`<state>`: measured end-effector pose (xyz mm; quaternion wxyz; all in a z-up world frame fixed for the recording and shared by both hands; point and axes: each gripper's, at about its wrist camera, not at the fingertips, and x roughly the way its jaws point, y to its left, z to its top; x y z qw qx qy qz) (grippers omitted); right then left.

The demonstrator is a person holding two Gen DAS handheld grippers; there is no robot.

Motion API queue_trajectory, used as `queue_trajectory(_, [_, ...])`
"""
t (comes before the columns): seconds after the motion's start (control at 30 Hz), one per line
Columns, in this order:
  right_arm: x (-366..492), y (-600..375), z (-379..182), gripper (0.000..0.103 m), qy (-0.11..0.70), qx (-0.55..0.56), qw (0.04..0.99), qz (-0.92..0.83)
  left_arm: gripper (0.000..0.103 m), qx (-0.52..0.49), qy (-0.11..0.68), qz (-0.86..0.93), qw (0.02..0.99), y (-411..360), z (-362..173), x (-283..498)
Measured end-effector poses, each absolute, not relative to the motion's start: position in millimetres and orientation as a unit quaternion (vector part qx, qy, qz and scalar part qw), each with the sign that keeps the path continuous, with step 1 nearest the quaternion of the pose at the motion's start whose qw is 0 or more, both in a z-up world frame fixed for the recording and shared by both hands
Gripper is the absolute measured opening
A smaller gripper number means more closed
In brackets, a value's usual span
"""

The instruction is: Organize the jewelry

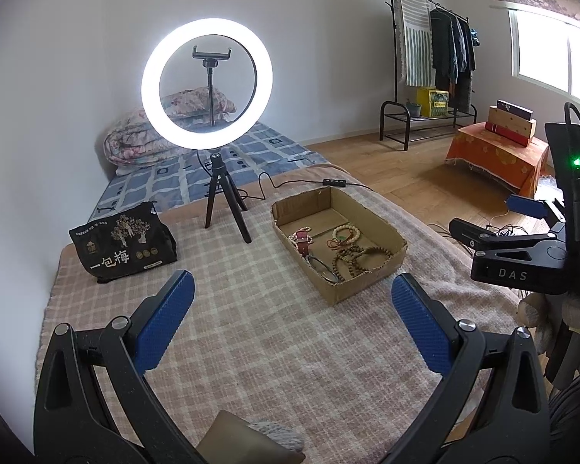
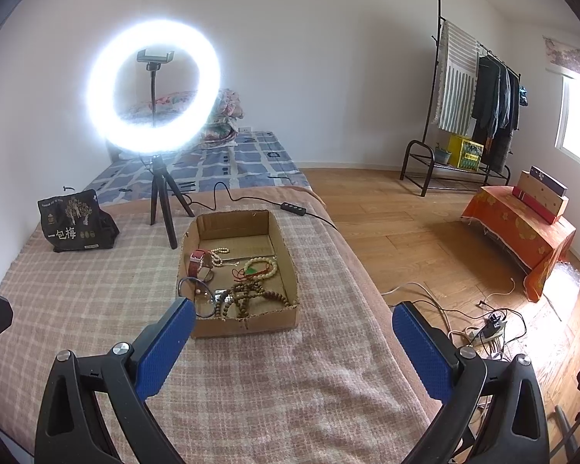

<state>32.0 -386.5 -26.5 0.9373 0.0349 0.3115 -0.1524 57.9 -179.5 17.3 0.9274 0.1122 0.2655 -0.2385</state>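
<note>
An open cardboard box sits on the plaid blanket. Inside lie brown bead strands, a cream bead bracelet, a red-strapped watch and a thin bangle. My left gripper is open and empty, just before the box's near-left side. My right gripper is open and empty, its left finger beside the box's near corner. The right gripper also shows at the left wrist view's right edge.
A lit ring light on a tripod stands behind the box, its cable and switch trailing right. A black snack bag lies left. The bed edge drops to wood floor with cables on the right.
</note>
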Motion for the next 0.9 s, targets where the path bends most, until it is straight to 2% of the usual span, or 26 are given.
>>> queue_trajectory(0.9, [32.4,-385.3,-26.1,0.103,0.315,0.033,0.937,-0.147,0.103,0.116,0.264,-0.236,0.928,-179.1,17.8,58.6])
